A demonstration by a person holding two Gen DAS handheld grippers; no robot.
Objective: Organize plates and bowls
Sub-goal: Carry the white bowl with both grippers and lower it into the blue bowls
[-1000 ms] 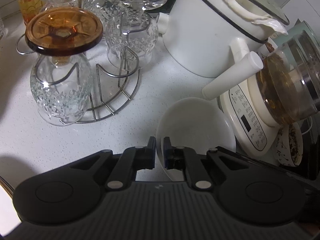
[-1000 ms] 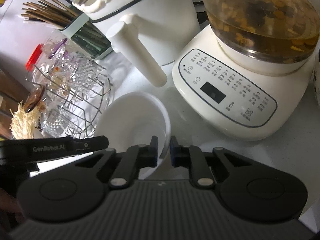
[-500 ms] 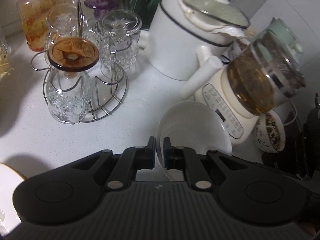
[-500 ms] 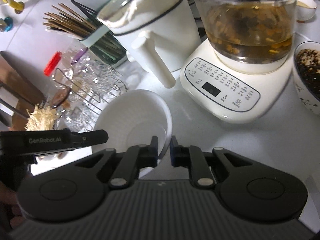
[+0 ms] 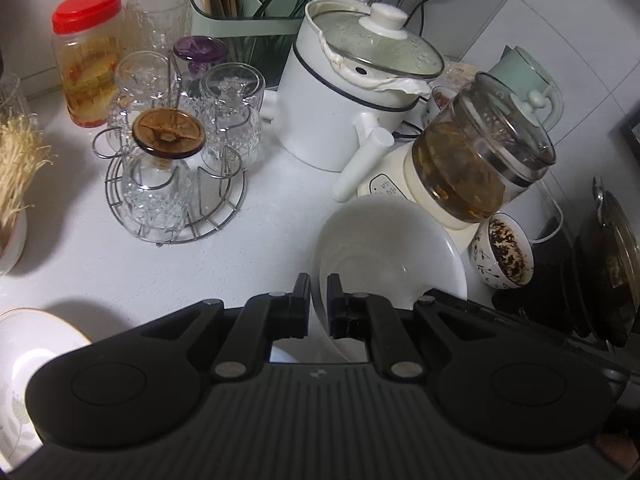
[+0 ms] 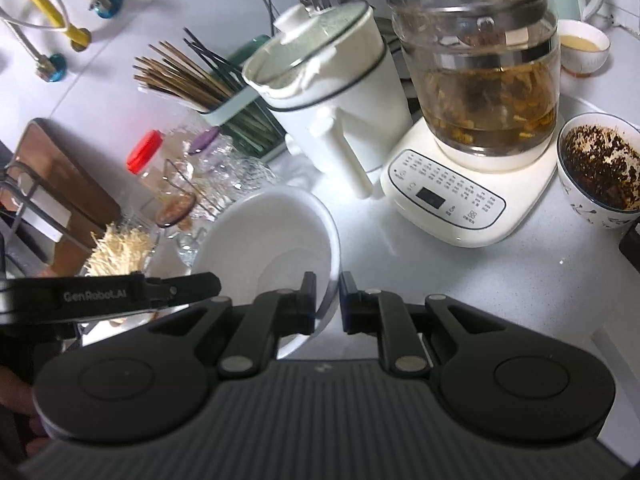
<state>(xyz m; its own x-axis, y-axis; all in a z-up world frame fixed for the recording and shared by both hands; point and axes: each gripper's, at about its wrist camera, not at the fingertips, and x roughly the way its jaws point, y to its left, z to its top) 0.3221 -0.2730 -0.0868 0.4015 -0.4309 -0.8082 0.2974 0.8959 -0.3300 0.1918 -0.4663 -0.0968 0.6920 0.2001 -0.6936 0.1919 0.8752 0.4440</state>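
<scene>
A plain white bowl (image 5: 384,248) hangs above the white counter, gripped from both sides. My left gripper (image 5: 318,294) is shut on its near-left rim, and my right gripper (image 6: 328,294) is shut on the opposite rim of the white bowl (image 6: 272,240). In the right wrist view the left gripper's black body (image 6: 120,294) shows at the left, beside the bowl. A gold-rimmed patterned plate (image 5: 28,364) lies on the counter at the lower left of the left wrist view.
Behind the bowl stand a white electric pot (image 5: 352,100), a glass tea kettle on its cream base (image 6: 476,92) and a small bowl of dark leaves (image 6: 600,168). A wire rack of upturned glasses (image 5: 172,168), a red-lidded jar (image 5: 86,56) and a chopstick holder (image 6: 224,92) crowd the left.
Both grippers have risen and drawn back with the bowl held between them; the pot, kettle and glass rack look smaller and farther away, and more of the counter shows.
</scene>
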